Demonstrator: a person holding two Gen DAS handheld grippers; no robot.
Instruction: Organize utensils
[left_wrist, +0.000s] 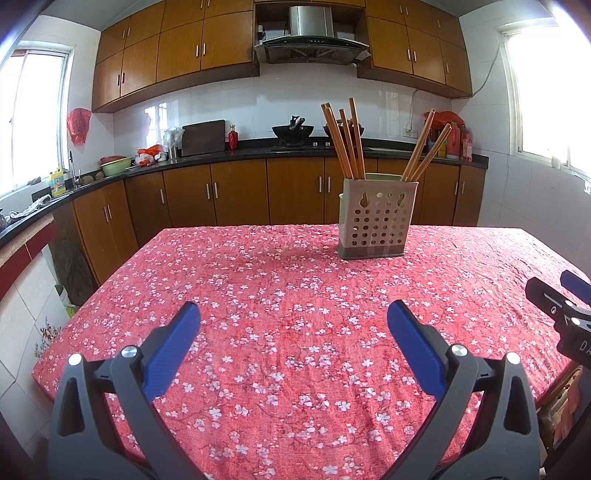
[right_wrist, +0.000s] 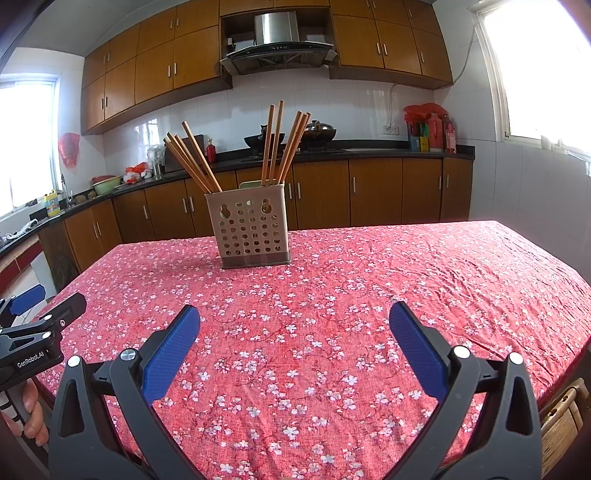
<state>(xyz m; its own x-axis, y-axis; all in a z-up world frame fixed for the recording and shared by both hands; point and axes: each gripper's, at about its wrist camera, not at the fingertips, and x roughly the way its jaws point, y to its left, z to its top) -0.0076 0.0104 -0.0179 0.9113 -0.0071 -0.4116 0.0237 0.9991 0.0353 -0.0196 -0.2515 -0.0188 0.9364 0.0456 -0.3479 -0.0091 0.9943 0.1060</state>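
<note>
A beige perforated utensil holder stands upright on the far side of the red floral tablecloth; it also shows in the right wrist view. Several wooden chopsticks stand in it in two bunches, seen too in the right wrist view. My left gripper is open and empty above the cloth, well short of the holder. My right gripper is open and empty, also short of it. Each gripper shows at the edge of the other's view: the right gripper and the left gripper.
The table ends at a near edge below both grippers. A wicker chair sits at the near right corner. Kitchen counter and cabinets run behind the table, with woks, bottles and a sink.
</note>
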